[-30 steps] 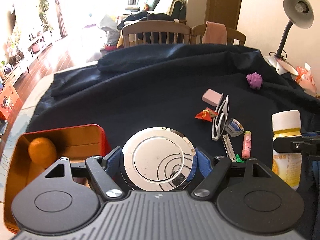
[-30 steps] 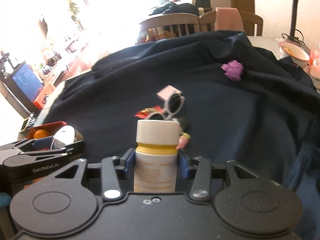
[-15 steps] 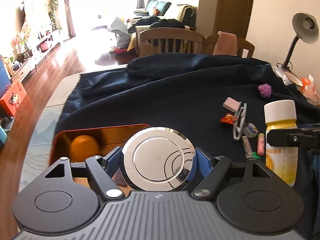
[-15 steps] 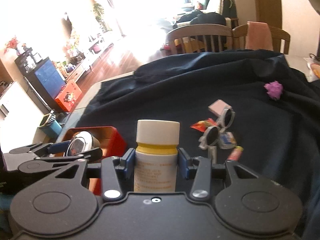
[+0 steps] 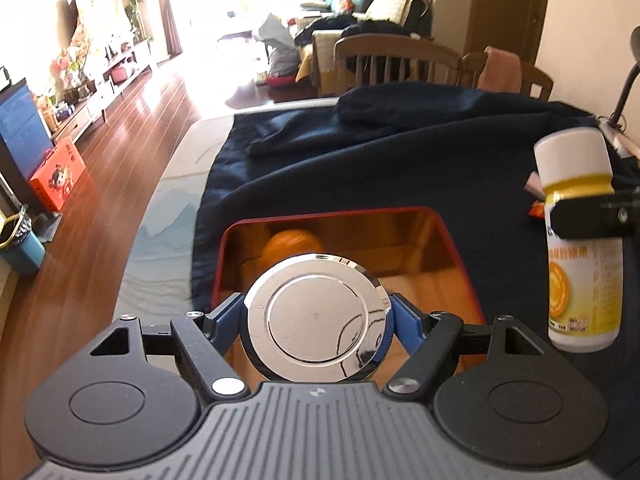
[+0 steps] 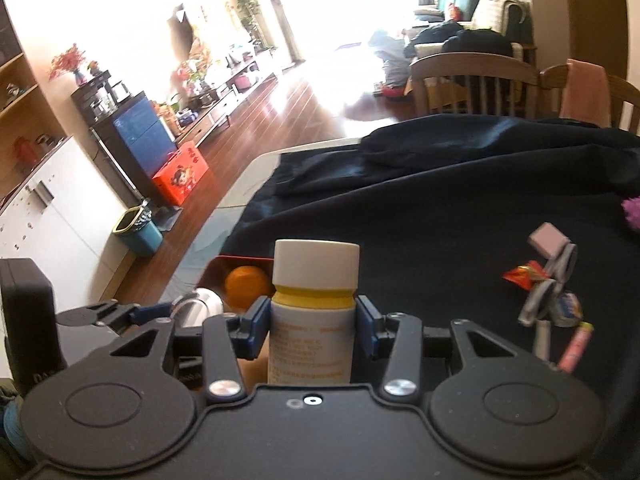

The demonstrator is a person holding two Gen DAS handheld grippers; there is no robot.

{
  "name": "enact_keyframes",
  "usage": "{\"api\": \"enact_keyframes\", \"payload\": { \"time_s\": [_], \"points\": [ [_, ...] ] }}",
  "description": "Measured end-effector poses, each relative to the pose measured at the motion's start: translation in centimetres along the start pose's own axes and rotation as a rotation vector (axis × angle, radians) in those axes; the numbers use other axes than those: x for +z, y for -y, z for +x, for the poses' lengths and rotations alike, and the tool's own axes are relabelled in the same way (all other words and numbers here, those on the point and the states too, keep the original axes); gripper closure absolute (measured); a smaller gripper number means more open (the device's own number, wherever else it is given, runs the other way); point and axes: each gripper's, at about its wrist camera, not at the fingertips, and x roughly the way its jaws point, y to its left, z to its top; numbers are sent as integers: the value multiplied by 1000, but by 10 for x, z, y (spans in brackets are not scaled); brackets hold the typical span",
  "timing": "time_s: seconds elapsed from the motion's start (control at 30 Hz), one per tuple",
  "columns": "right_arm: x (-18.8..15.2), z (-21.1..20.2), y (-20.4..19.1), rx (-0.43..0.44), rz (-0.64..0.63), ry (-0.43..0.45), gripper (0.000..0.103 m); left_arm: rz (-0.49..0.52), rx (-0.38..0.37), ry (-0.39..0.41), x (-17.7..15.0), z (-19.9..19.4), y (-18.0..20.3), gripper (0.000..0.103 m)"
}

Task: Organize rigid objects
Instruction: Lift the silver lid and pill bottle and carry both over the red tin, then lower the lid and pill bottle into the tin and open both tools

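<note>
My left gripper (image 5: 318,316) is shut on a round chrome disc (image 5: 316,318) and holds it above the open red box (image 5: 448,240), which has an orange ball (image 5: 294,242) inside. My right gripper (image 6: 314,322) is shut on a white bottle with a yellow band and white cap (image 6: 314,308), upright, just right of the box; the bottle also shows in the left wrist view (image 5: 580,240). In the right wrist view the box (image 6: 240,259), the ball (image 6: 246,286) and the disc (image 6: 202,306) lie to the left.
A dark blue cloth (image 5: 400,168) covers the table. Small items lie right on it: white sunglasses (image 6: 550,292), pink eraser (image 6: 546,238), red wrapper (image 6: 524,274), pink tube (image 6: 576,346), purple ball (image 6: 632,210). Wooden chairs (image 5: 396,64) stand behind; the table's left edge drops to the floor.
Both grippers have moved left with their loads. The disc now hangs over the red box, and the bottle has come up beside the box's right side.
</note>
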Motion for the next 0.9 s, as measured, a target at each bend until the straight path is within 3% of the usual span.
{"api": "enact_keyframes", "payload": {
  "time_s": [0.23, 0.53, 0.9],
  "points": [
    [9, 43, -24, -3, -13, -67, 59, 16, -18, -22, -8, 13, -15, 26],
    [2, 91, -37, -72, -50, -154, 59, 61, -55, -37, -15, 28, -15, 26],
    [0, 117, -36, -115, -70, -205, 59, 109, -63, -47, -15, 45, -14, 26]
  ]
}}
